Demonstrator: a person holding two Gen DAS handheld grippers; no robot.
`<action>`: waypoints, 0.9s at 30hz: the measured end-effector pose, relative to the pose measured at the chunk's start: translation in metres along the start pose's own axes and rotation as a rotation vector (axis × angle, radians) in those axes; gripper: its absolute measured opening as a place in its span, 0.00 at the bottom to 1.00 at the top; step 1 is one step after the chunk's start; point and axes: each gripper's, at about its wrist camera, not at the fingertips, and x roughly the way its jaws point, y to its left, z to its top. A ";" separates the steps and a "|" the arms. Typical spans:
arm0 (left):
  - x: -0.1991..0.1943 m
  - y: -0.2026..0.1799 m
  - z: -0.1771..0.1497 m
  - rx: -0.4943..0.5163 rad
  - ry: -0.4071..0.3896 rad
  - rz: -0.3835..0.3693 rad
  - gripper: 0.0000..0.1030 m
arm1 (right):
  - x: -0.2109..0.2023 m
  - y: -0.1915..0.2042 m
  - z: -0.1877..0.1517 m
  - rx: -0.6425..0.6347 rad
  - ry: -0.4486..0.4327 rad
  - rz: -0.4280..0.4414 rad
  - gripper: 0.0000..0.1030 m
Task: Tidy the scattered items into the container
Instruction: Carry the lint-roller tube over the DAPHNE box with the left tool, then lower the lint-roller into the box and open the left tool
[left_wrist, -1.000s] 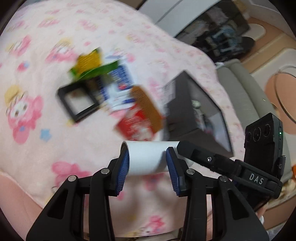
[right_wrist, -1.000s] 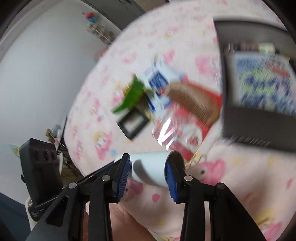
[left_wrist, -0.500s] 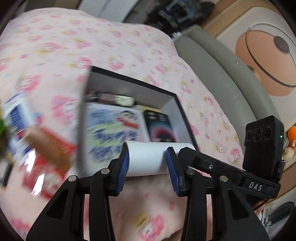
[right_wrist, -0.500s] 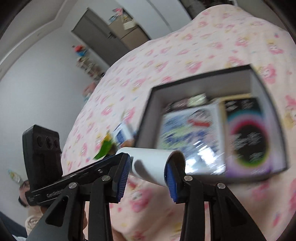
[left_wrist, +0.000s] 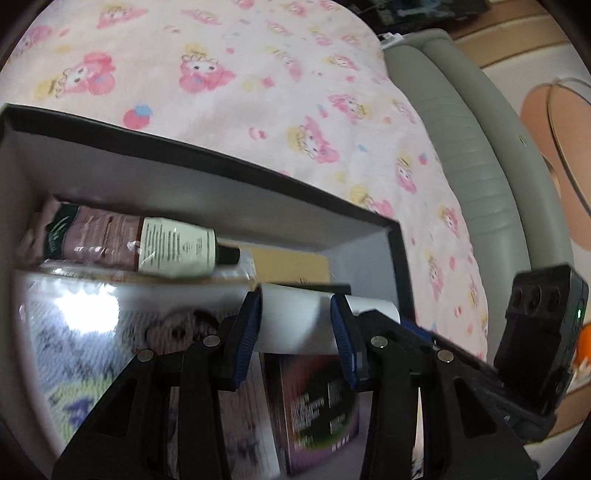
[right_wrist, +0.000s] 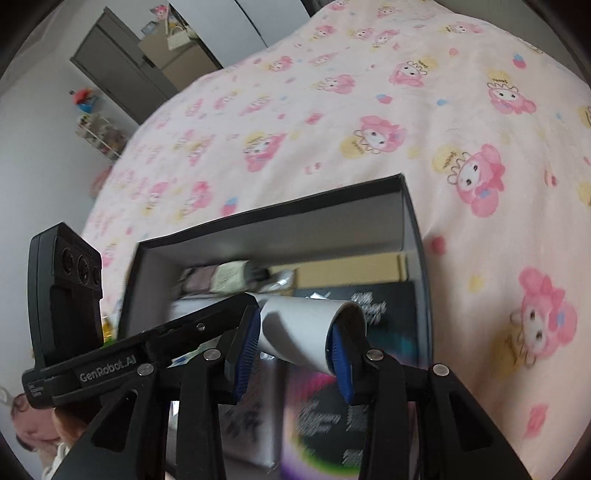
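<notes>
Across the bed (right_wrist: 332, 122), with its pink cartoon-print blanket, sits the open dark box (left_wrist: 207, 158) that serves as the container, and it's partly filled: a big glossy packet (left_wrist: 85, 332), a dark printed carton (left_wrist: 314, 406), a flat tan piece (left_wrist: 291, 264) and a squeezy tube (left_wrist: 136, 247) lying along the far wall. So I'd say the job is a good way in, though none of the loose items show up in either view, so what's left I can't tell.

Current item is a white tube (left_wrist: 295, 321), looks like a cardboard roll, hanging above the box interior, not down in it yet. Both grippers have it: left gripper (left_wrist: 295, 332) pinches it near one end, right gripper (right_wrist: 293, 343) pinches the other, blue pads tight on its sides. Its long axis runs sideways between the two grippers, roughly level, with an open hollow end (right_wrist: 351, 312) visible in the right wrist view.
</notes>
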 end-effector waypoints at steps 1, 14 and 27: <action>0.001 0.002 0.002 -0.006 -0.020 0.023 0.37 | 0.002 -0.002 0.000 0.002 -0.009 -0.020 0.32; -0.045 -0.005 -0.012 0.126 -0.116 0.146 0.42 | -0.036 -0.002 -0.019 -0.099 -0.100 -0.180 0.33; 0.035 -0.042 -0.027 0.374 0.203 0.232 0.36 | -0.030 0.007 -0.029 -0.119 -0.049 -0.301 0.34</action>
